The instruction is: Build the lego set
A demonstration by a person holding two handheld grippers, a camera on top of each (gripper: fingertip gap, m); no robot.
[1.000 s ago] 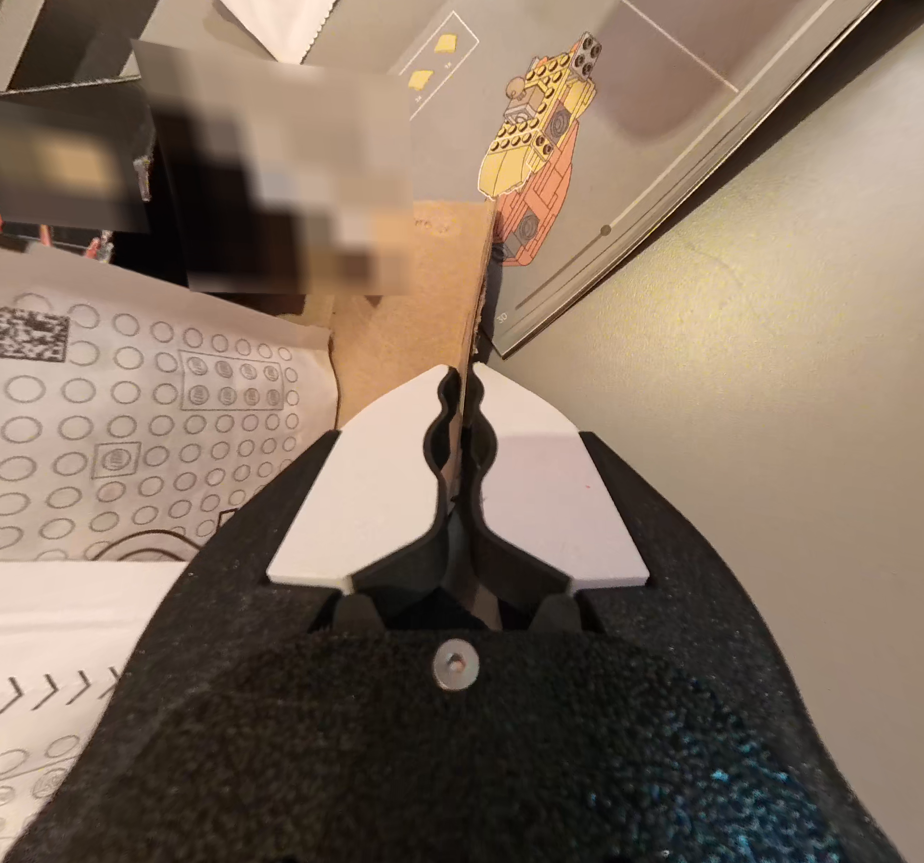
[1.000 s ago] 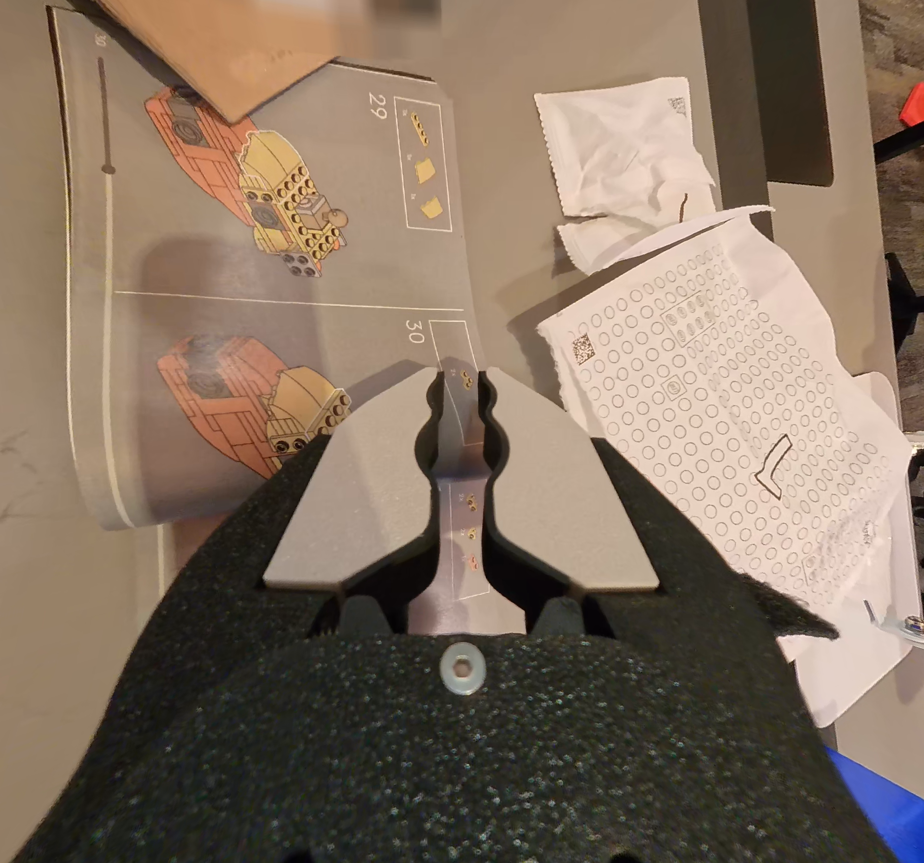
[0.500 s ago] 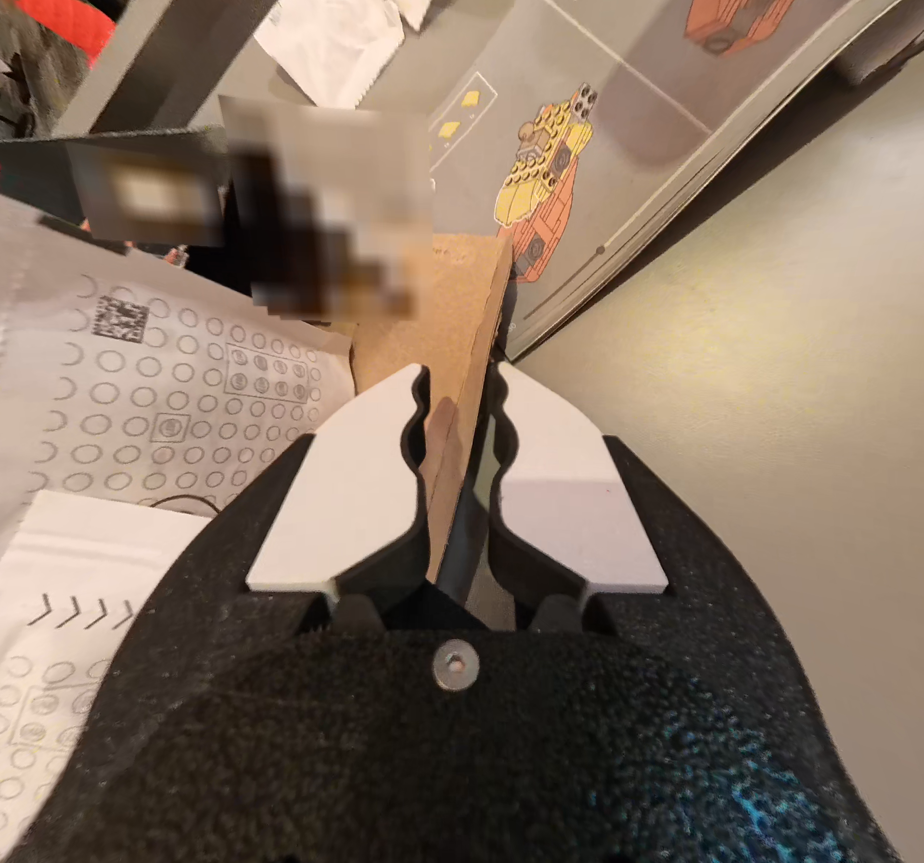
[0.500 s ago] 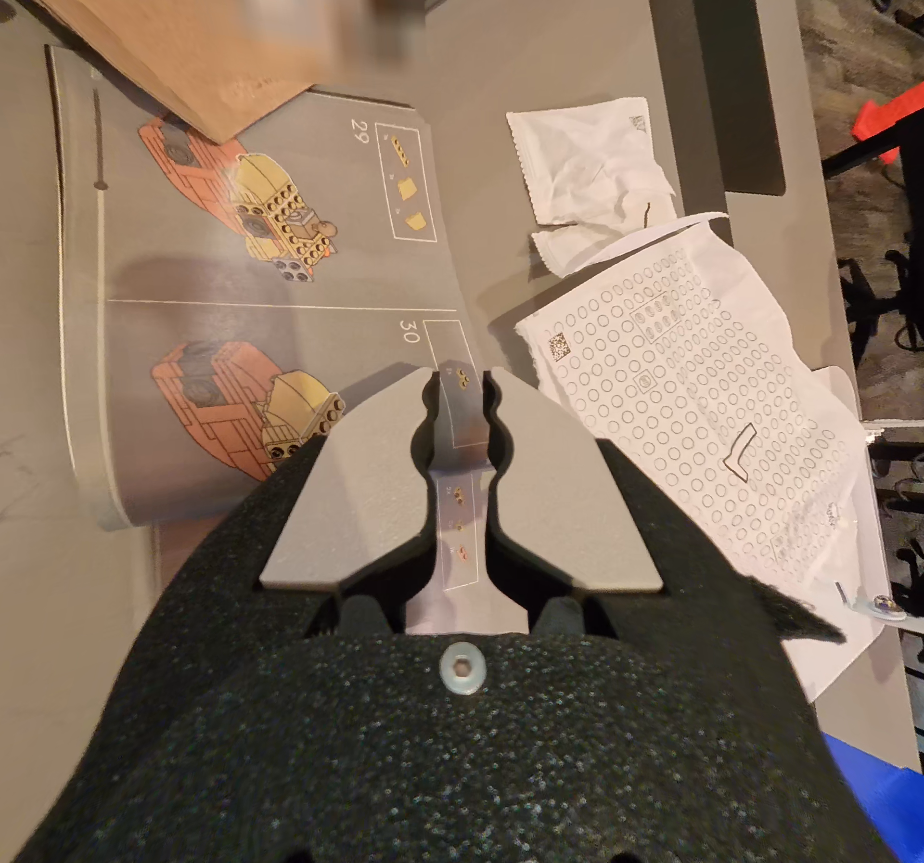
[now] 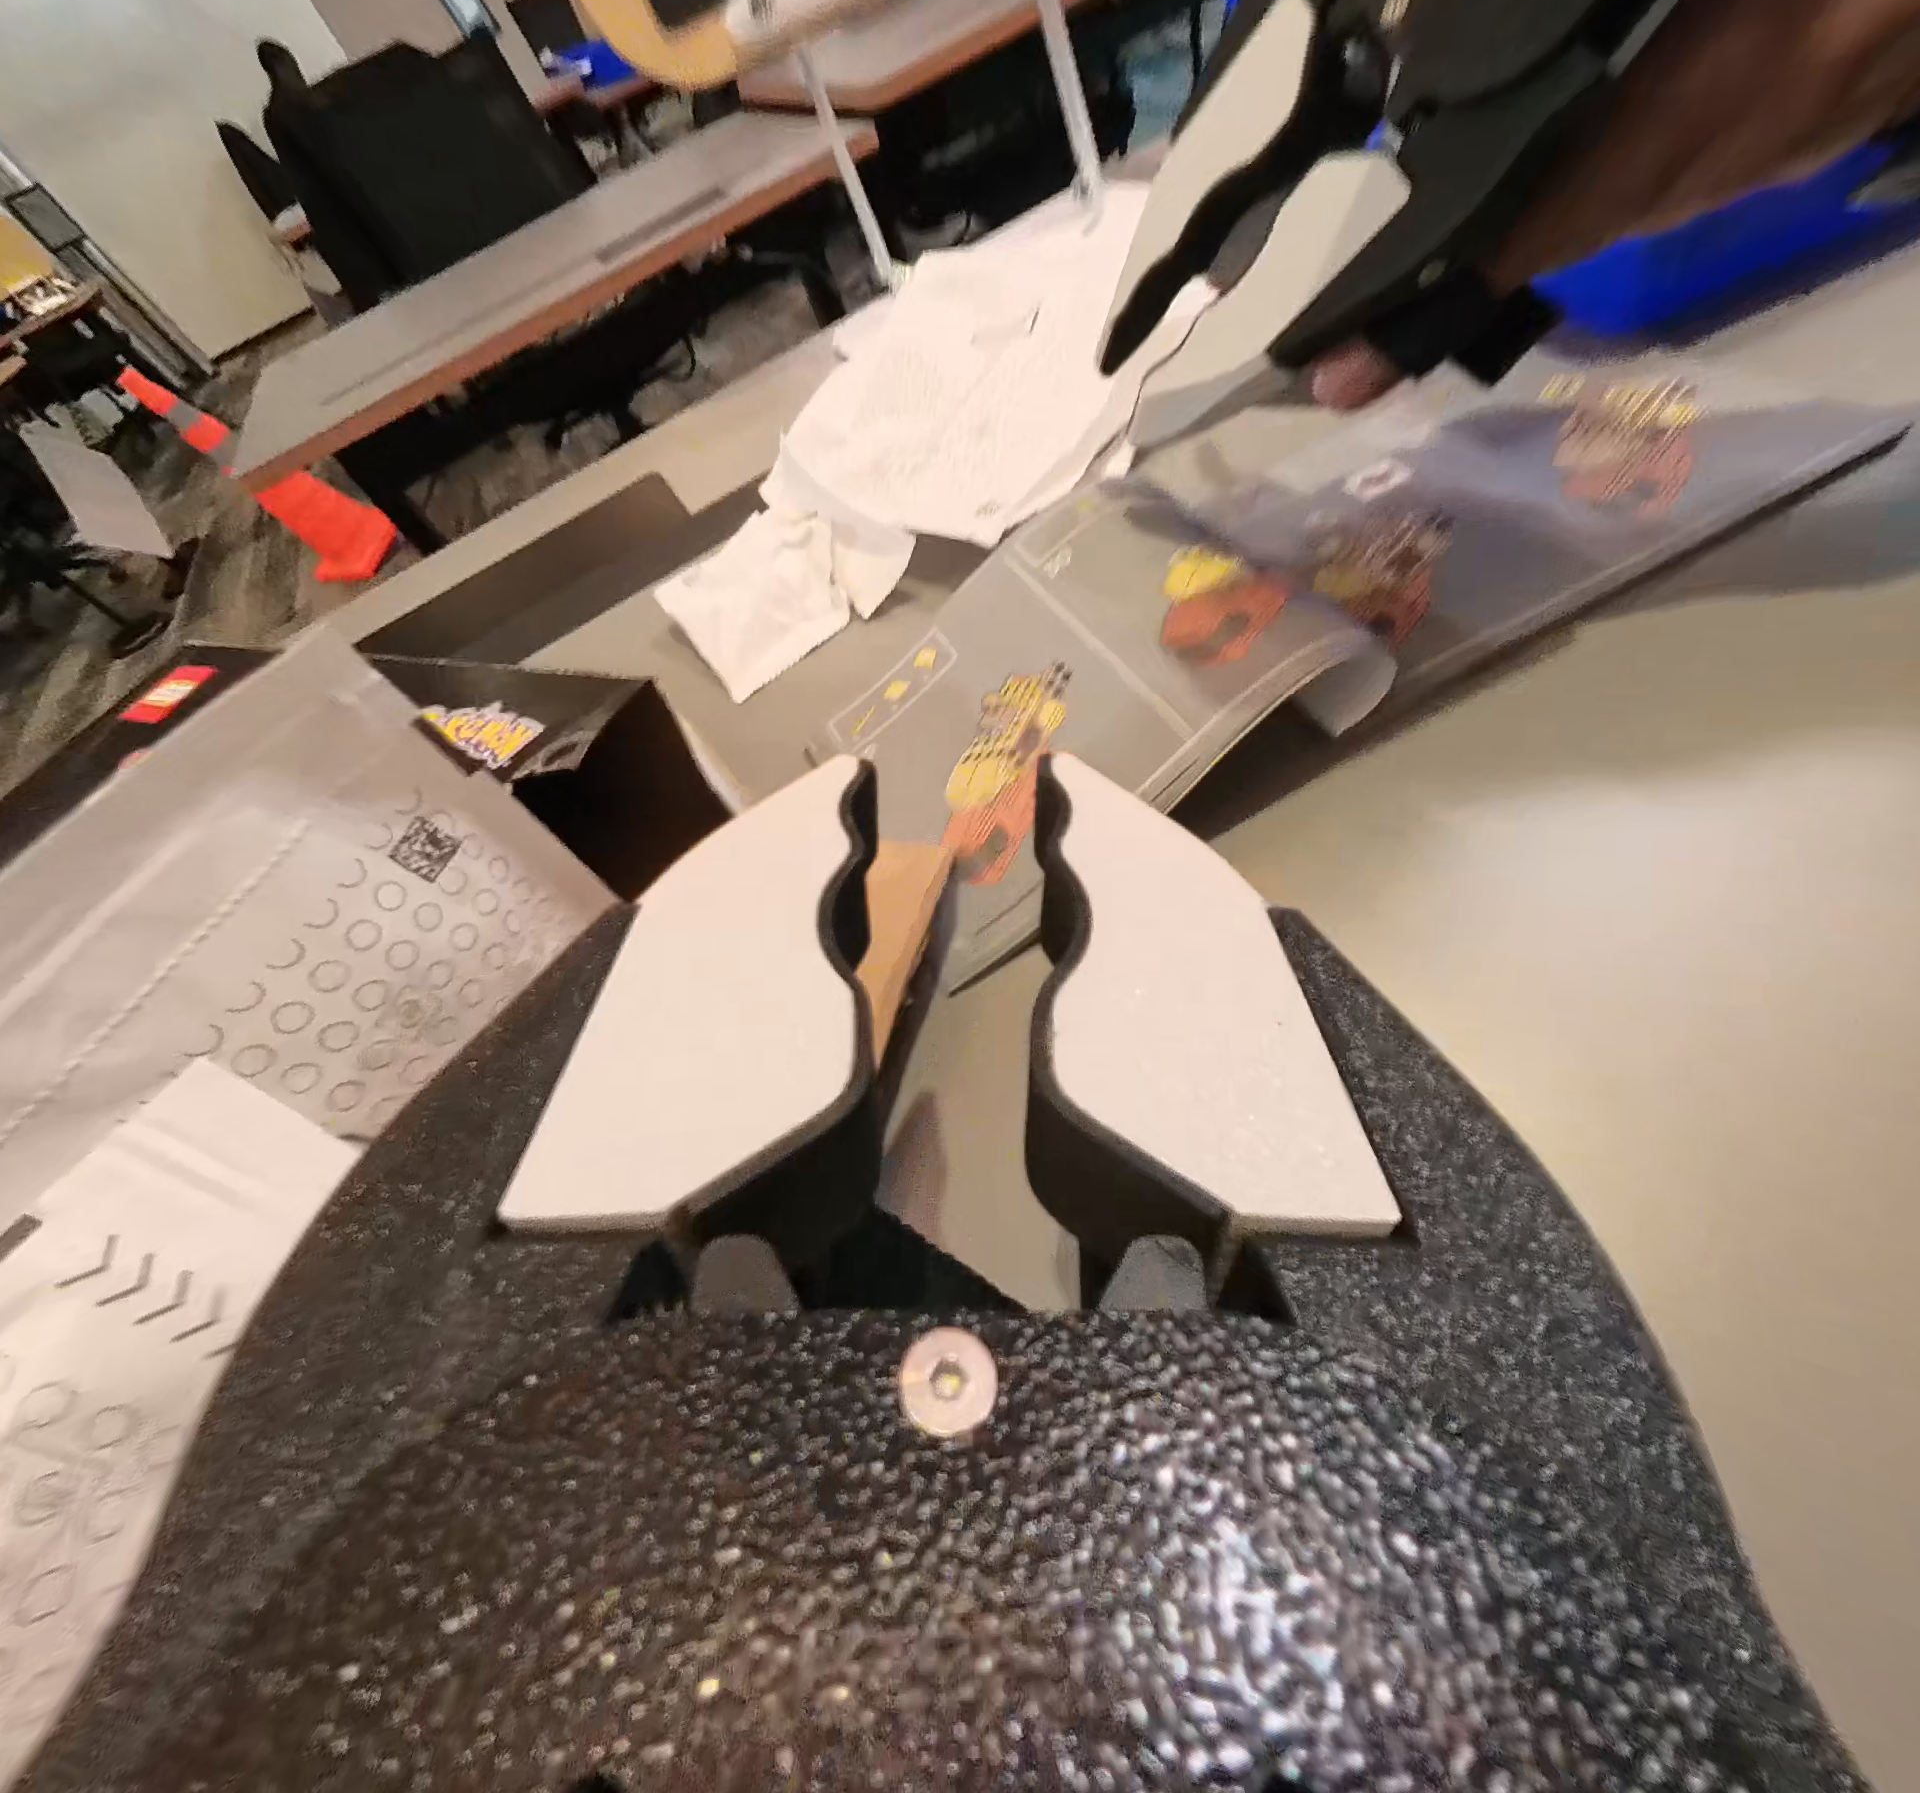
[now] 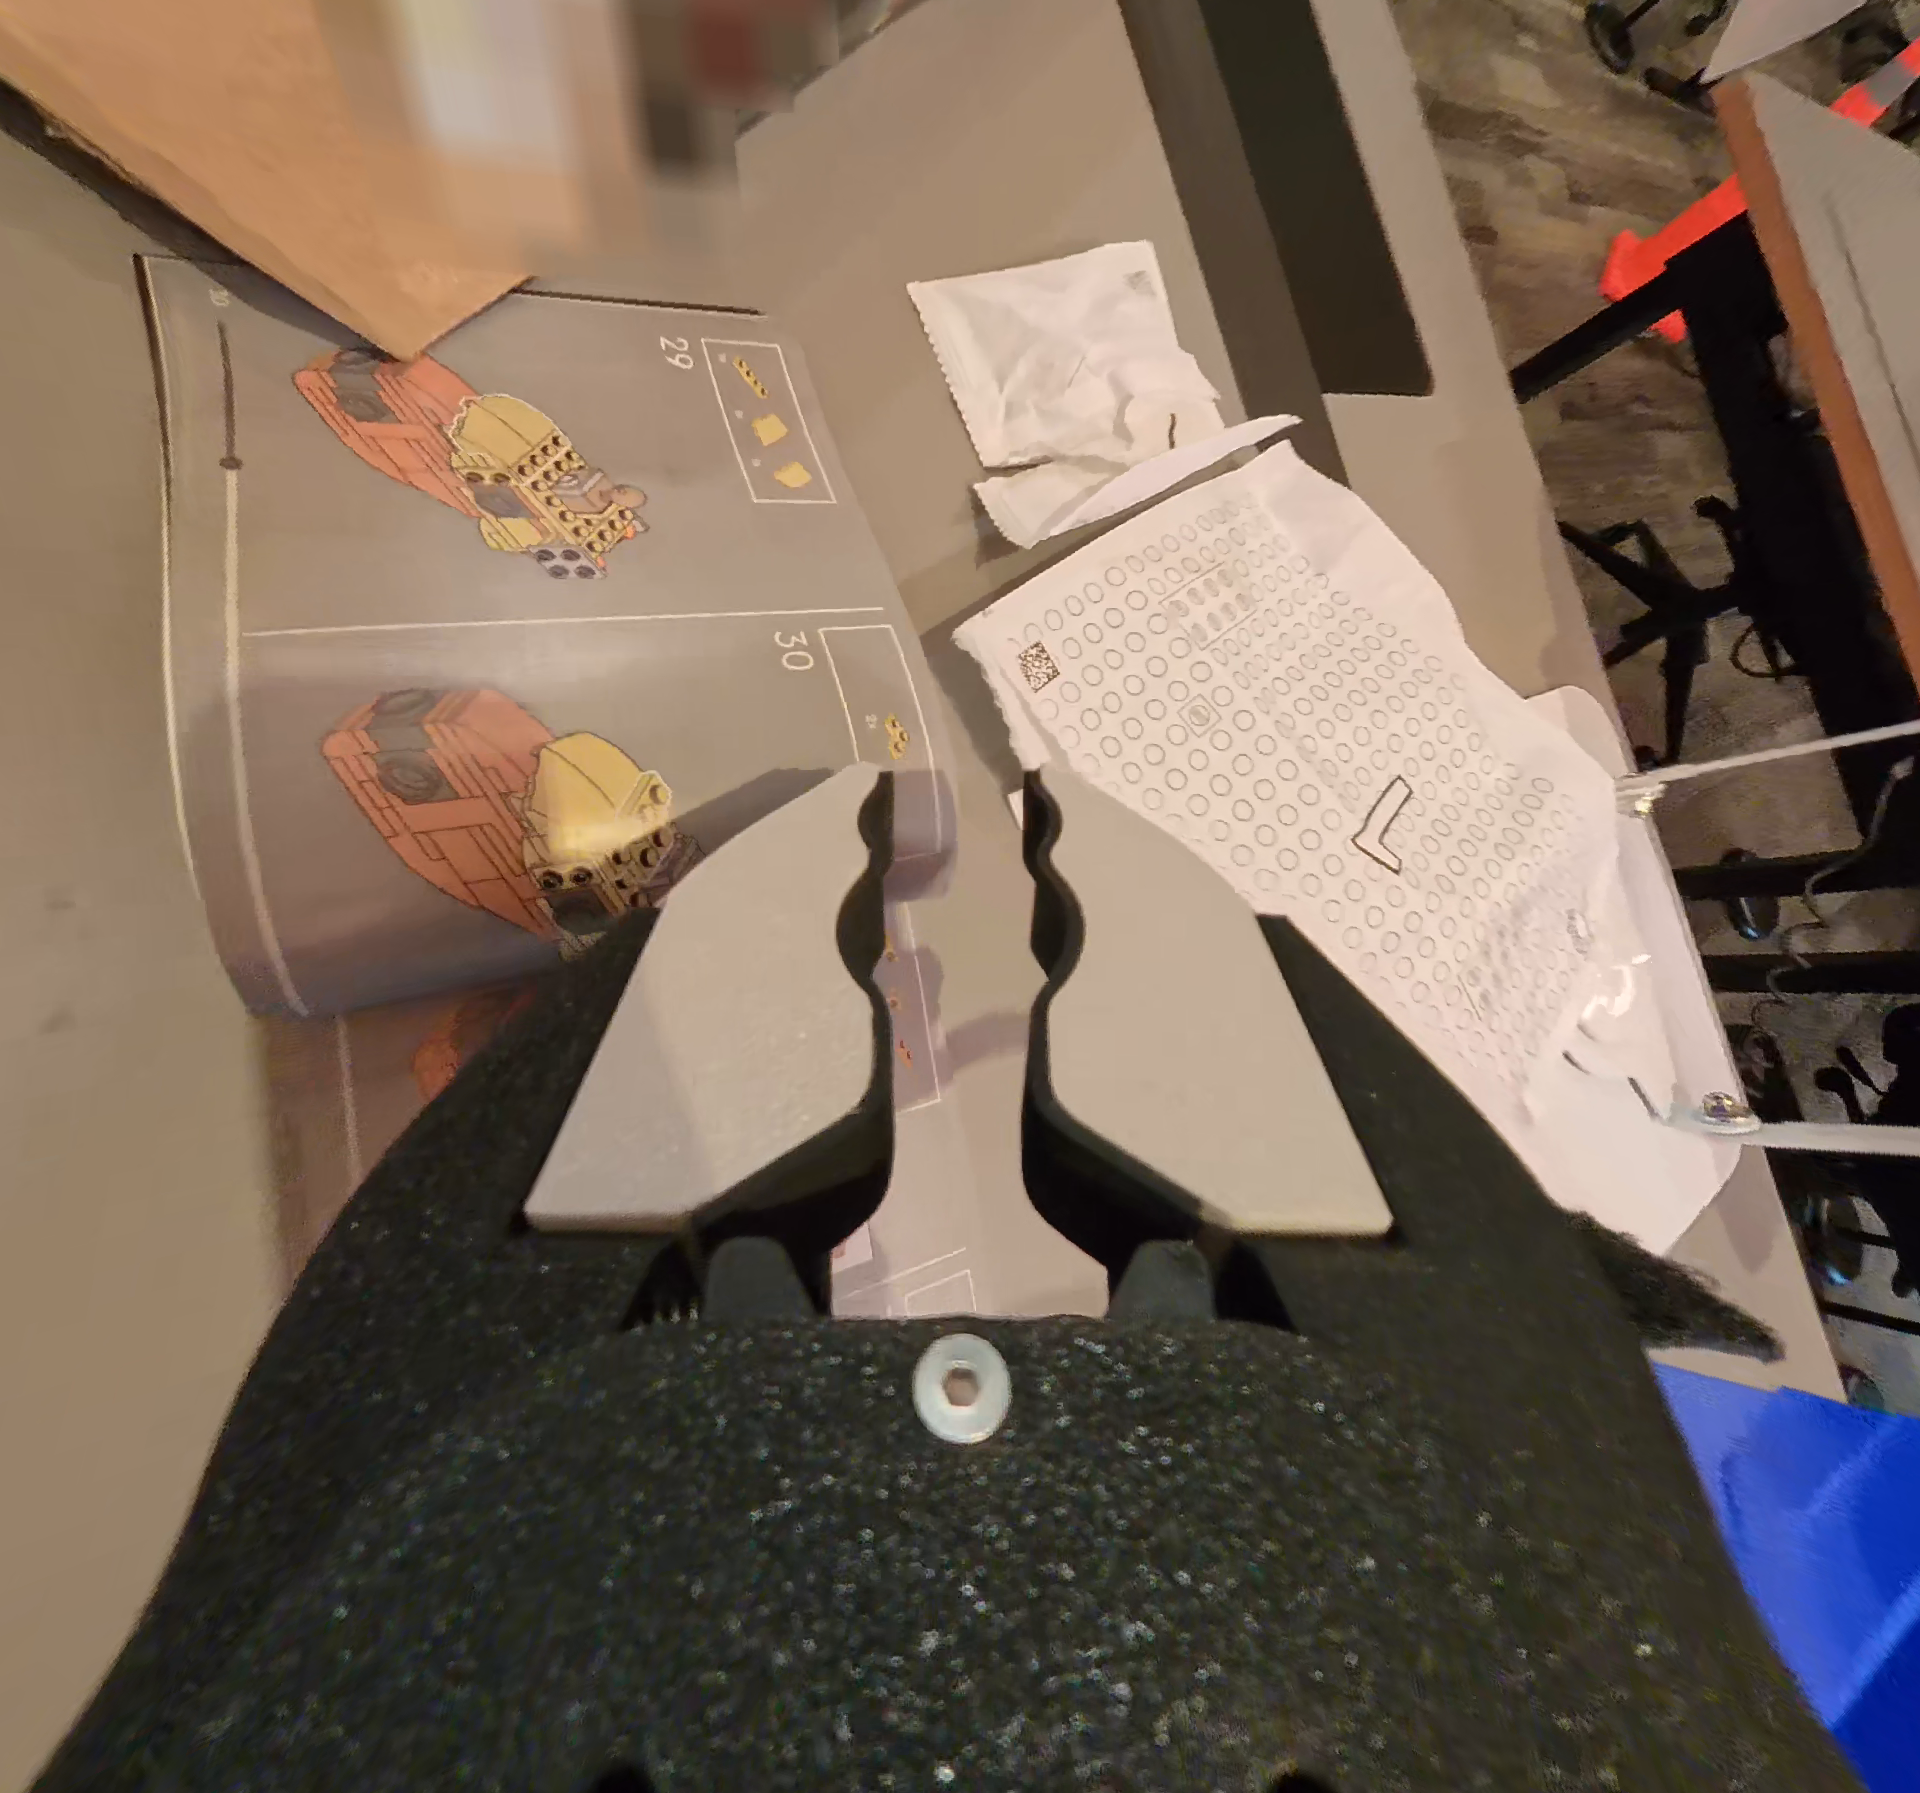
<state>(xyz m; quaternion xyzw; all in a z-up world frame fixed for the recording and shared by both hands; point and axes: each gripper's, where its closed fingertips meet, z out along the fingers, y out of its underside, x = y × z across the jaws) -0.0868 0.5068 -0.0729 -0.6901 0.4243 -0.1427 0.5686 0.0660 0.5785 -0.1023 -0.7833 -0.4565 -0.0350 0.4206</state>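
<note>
On a grey desk (image 6: 1039, 185) spread with building materials, both hand-held tools hover with their jaws apart and nothing between them. Left tool (image 5: 956, 787) points low across the desk toward the open instruction booklet (image 5: 1091, 704), with a brown cardboard flap (image 5: 904, 922) showing in the gap between its fingers, touching neither as far as can be told. Right tool (image 6: 956, 787), released as well, hangs above the booklet's (image 6: 520, 600) near page corner; in the left wrist view it (image 5: 1153, 309) appears blurred, held above the booklet's far side. Booklet pages show an orange and yellow brick model and lie curved, one page lifted off the stack. A white printed paper bag (image 6: 1299, 756) patterned with circles lies just beside the booklet toward the desk's edge, with a smaller crumpled white bag (image 6: 1060, 372) beyond it. Brown cardboard (image 6: 208, 133) overlaps the booklet's far corner. A black box (image 5: 582, 756) stands near the left tool, another circle-printed bag (image 5: 260, 964) beside it. No loose bricks can be made out. Other desks (image 5: 540, 268) and an orange cone (image 5: 322, 517) fill the room behind.
</note>
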